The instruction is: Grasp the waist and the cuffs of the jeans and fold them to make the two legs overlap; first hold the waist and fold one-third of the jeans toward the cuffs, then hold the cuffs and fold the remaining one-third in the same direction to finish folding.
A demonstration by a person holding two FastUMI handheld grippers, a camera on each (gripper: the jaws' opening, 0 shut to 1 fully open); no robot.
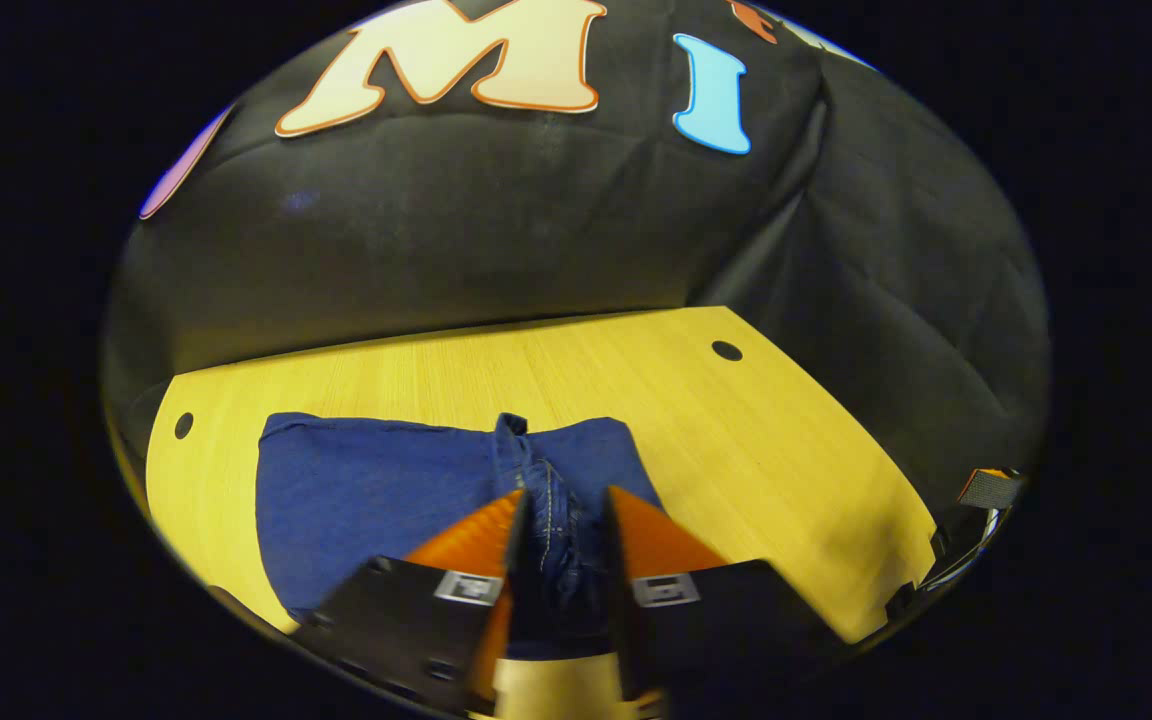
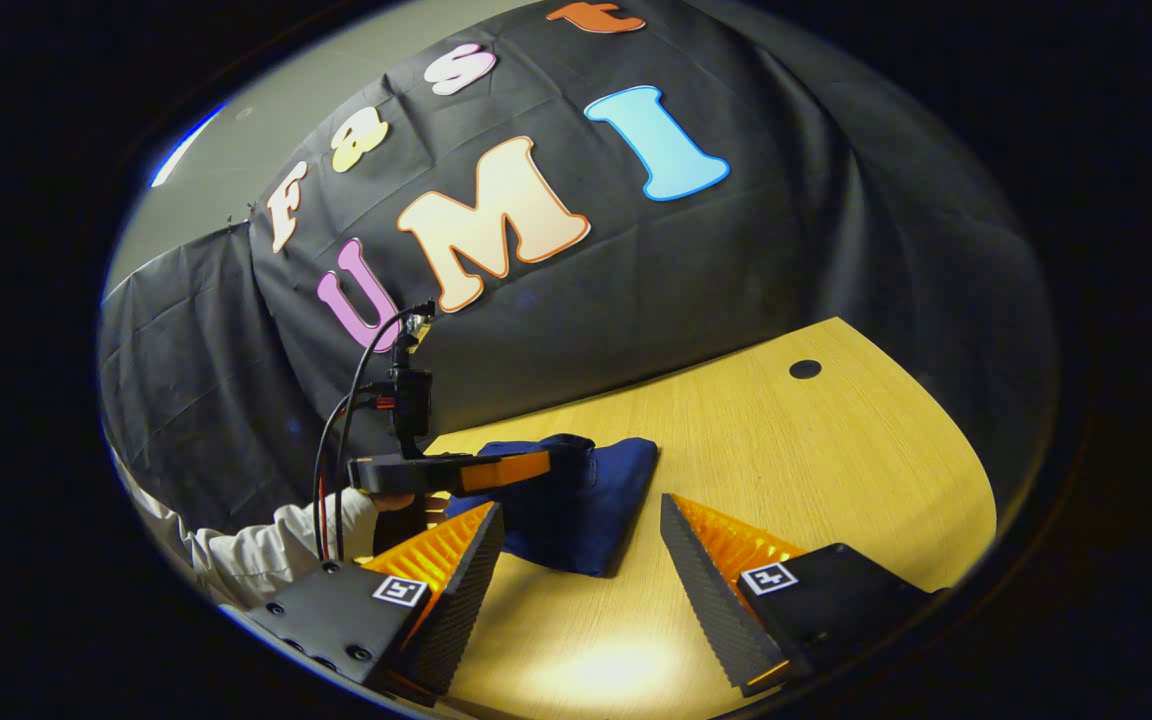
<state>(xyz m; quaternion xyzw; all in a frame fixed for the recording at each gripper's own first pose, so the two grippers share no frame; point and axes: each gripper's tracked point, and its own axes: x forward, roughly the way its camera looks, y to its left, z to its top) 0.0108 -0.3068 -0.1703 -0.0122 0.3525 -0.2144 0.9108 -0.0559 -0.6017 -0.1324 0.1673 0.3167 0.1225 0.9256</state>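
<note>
Jeans (image 1: 386, 500) lie folded in a compact blue bundle on the wooden table (image 1: 786, 440), toward its back-left part, near the left-hand round hole (image 1: 183, 425) in the left gripper view.

Left gripper (image 1: 564, 520): fingers narrowed onto a raised ridge of denim, the seamed fly/waist part, which runs up between them. Both fingers press on that fold, so it is clamped on the jeans. The rest of the bundle spreads to the left of the fingers and a little to the right.

Right gripper (image 2: 581, 530): jaws spread wide, nothing between them, just bare table top. In the right gripper view the jeans (image 2: 586, 510) sit just beyond its fingertips, slightly left of centre, not touching either finger.

Same view shows the left gripper (image 2: 496, 468) from the side at the jeans' left edge, held by a hand (image 2: 391, 505) with a light sleeve (image 2: 256, 550); cables (image 2: 336, 450) run up from it. Second table hole (image 2: 804, 368) is well apart from the jeans, far right.
</note>
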